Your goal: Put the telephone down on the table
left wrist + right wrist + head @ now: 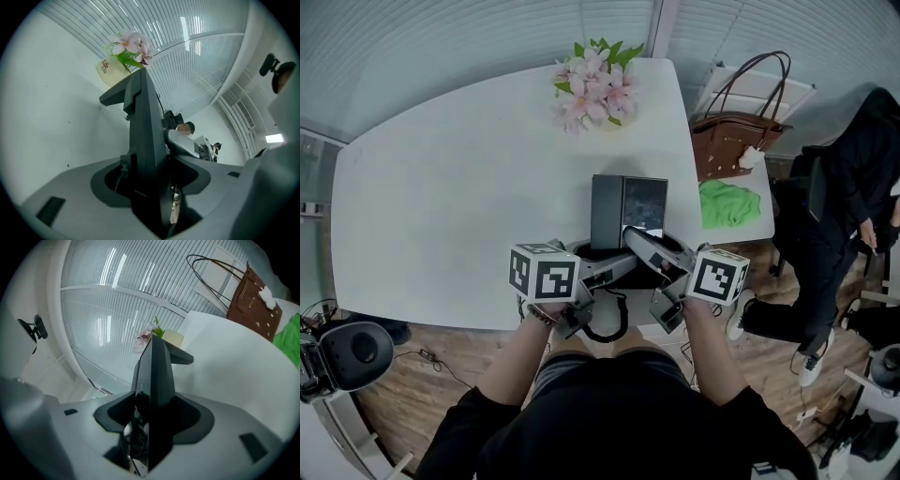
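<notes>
A dark desk telephone (626,214) with a tilted screen stands near the front edge of the white table (441,206). Its coiled cord (609,319) hangs over that edge. My left gripper (602,267) reaches in from the left and my right gripper (654,251) from the right, both at the phone's near end. In the left gripper view the telephone (143,140) sits edge-on between the jaws of the left gripper (154,178), with a gap on its right side. In the right gripper view the telephone (157,376) sits between the jaws of the right gripper (152,420), with a gap on its left.
A cup of pink flowers (595,89) stands at the table's far edge. A brown handbag (736,141) and a green cloth (728,203) lie on a side surface to the right. A person in black (844,206) stands further right.
</notes>
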A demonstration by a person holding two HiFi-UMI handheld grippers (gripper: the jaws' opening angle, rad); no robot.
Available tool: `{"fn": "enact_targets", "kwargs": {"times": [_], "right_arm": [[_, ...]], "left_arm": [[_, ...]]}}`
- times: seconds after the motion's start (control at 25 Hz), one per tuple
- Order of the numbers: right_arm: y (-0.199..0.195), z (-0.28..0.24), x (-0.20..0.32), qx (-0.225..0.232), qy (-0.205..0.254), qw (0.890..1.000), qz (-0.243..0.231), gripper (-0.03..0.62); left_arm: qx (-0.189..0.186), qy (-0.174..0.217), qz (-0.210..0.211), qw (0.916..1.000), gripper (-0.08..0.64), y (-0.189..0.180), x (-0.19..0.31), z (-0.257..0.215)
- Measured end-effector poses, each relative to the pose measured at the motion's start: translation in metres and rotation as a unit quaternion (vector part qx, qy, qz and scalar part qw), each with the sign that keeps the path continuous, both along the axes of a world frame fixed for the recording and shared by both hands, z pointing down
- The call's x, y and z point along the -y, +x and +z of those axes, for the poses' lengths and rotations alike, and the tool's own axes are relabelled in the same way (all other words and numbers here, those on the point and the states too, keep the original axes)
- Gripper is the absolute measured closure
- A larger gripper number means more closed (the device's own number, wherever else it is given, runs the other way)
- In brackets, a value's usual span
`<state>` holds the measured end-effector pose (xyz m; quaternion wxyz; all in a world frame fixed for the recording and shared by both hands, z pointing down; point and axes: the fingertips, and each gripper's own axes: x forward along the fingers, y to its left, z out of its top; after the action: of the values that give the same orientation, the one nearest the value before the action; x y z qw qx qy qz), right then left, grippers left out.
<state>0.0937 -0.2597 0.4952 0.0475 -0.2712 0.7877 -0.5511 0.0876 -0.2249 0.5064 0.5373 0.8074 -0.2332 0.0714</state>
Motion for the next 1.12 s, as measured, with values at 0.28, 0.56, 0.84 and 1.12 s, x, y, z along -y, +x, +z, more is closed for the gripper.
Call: {"fn": "enact_targets", "kwargs": {"times": [0.28, 0.56, 0.84, 1.12], "right_arm": [[0.000, 0.000, 0.000, -0.019, 0.005, 1.000, 0.002, 0.345], [-0.001, -0.001, 0.000, -0.027, 0.006, 1.000, 0.003, 0.345], [-0.002, 0.001, -0.001, -0.040, 0.009, 0.999, -0.001, 0.347], [-0.002, 0.003, -0.001, -0.049, 0.013, 0.999, -0.001, 0.345]], "left_arm": [[0.019, 0.003, -0.003, 0.9998, 0.281, 0.000, -0.001, 0.003], [0.026, -0.006, -0.001, 0.9996, 0.275, -0.001, -0.001, 0.005], [0.038, -0.016, 0.003, 0.9992, 0.262, -0.003, -0.003, 0.009], [0.043, -0.021, 0.008, 0.9988, 0.255, -0.005, -0.003, 0.011]]}}
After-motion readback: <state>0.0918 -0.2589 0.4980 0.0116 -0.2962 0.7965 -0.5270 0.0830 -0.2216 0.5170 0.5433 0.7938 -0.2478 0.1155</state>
